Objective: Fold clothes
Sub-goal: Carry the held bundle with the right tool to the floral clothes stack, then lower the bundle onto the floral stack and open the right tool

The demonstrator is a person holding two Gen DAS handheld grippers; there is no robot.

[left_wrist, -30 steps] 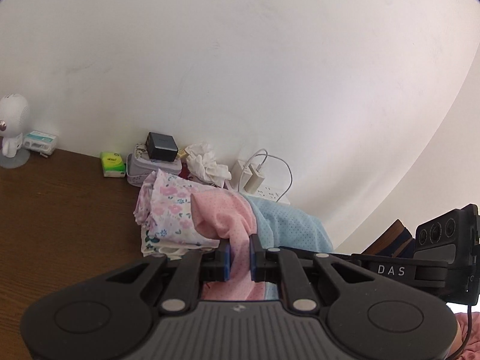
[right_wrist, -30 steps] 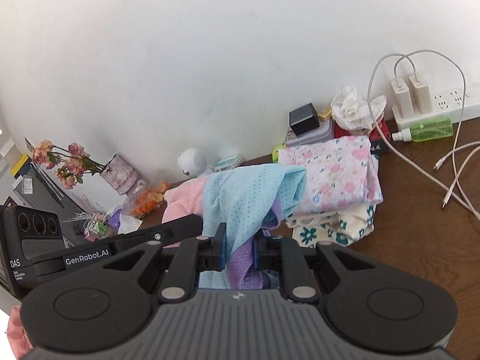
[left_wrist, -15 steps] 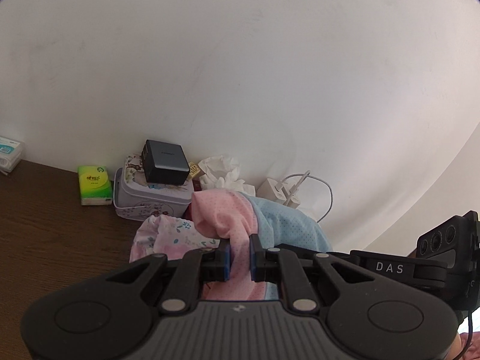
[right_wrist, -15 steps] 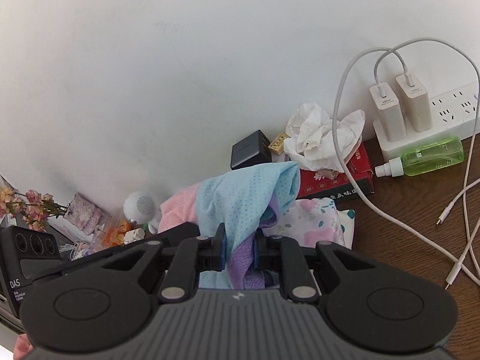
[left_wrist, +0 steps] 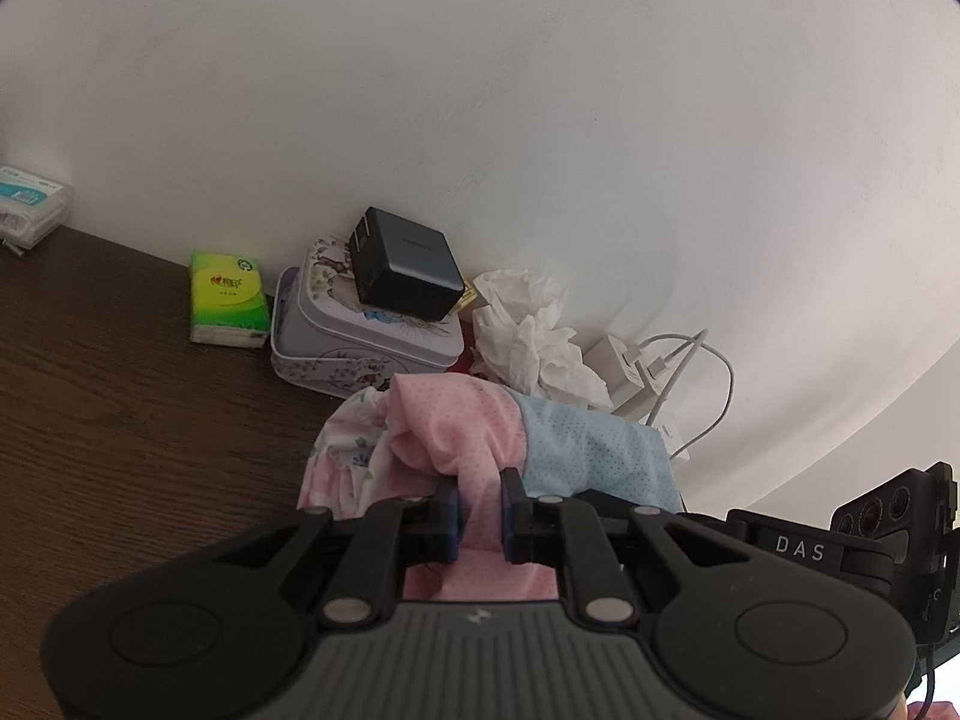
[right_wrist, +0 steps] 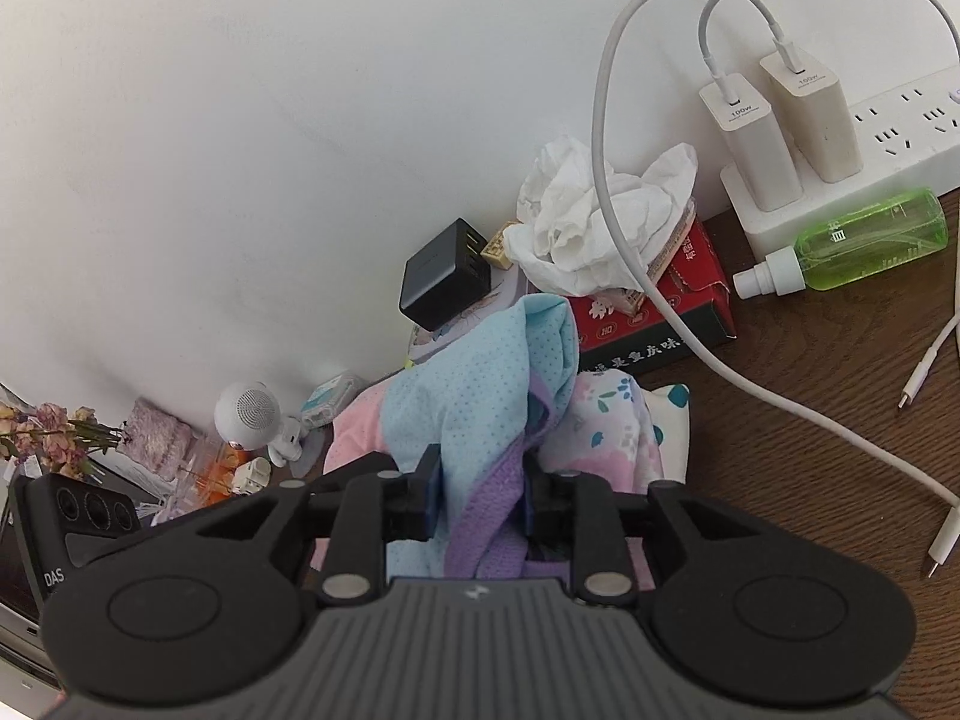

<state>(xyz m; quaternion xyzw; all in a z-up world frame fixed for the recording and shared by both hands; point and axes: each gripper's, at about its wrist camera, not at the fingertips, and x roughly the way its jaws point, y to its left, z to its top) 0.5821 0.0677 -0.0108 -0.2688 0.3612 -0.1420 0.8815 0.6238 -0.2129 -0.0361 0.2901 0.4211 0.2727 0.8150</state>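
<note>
Both grippers' jaws are opening around one pink, blue and purple garment (left_wrist: 480,438): left gripper (left_wrist: 480,507) on pink cloth, right gripper (right_wrist: 480,495) on purple, above the floral pile (right_wrist: 606,420).

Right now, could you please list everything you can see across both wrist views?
Pink, blue and purple dotted garment: 1, between both grippers' jaws.
Floral folded clothes: stack, beneath it.
Floral tin box: 1, lilac, by wall.
Black charger: 1, atop tin.
Green tissue pack: 1, left of tin.
Crumpled white tissue: on red box.
White power strip: 1, two chargers plugged.
Green spray bottle: 1, lying.
Brown table.
Left gripper, right gripper: jaws opening.
</note>
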